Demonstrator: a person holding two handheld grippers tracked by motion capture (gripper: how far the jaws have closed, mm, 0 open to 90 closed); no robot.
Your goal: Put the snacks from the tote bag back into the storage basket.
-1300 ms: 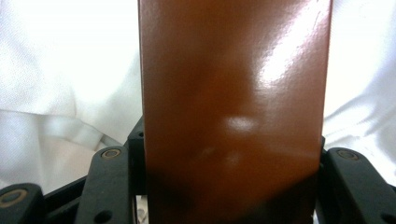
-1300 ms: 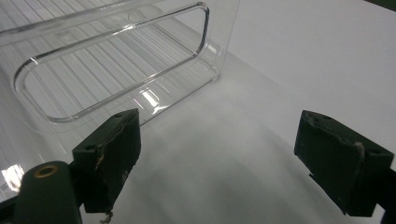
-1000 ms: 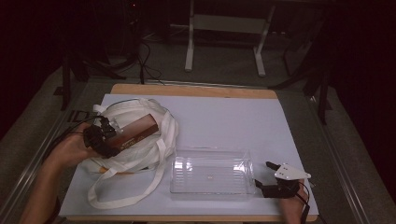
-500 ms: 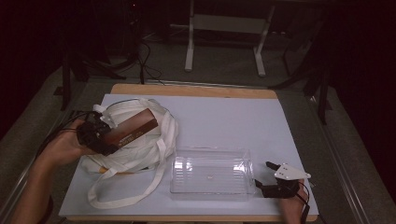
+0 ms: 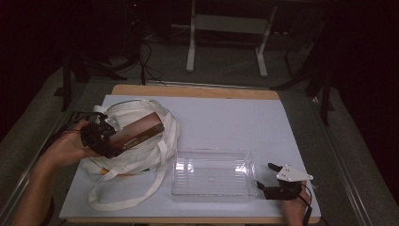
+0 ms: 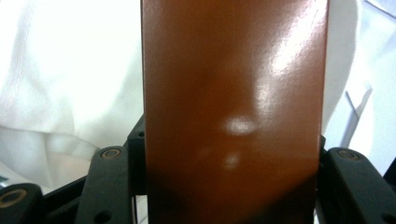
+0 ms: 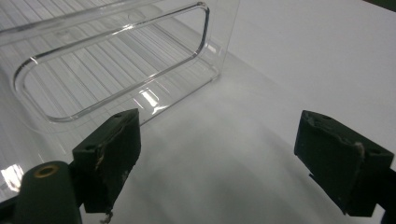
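— Looking down from the high view first: what sits on the desk point(image 5: 282, 132)?

— A white cloth bag point(image 5: 141, 153) lies by the left edge, its long straps looping toward the near edge. A clear plastic tray point(image 5: 211, 178) stands close to the near edge, a little right of the middle, apart from the bag.

— And the hands?

— The left gripper point(image 5: 101, 137) hangs over the bag, clamped on one end of a brown box point(image 5: 139, 135). The box slants up and away to the right, above the bag's opening; whether its far end touches the cloth I cannot tell. The right gripper point(image 5: 263, 176) rests at the near right corner, just beside the tray's right end, its jaws apart.

— Does the left gripper view agree?

— Yes. The brown box point(image 6: 233, 112) rises straight up the middle, glossy with a bright spot on it, and the black jaws press on its two sides. White bag point(image 6: 60, 79) cloth lies behind it on both sides.

— And the right gripper view?

— Its two black pads point(image 7: 114, 156) stand wide apart with bare desk point(image 7: 224, 163) between them. The tray point(image 7: 116, 65) is up at the left, its ribbed floor and rounded end wall facing the camera, near the left pad but not gripped.
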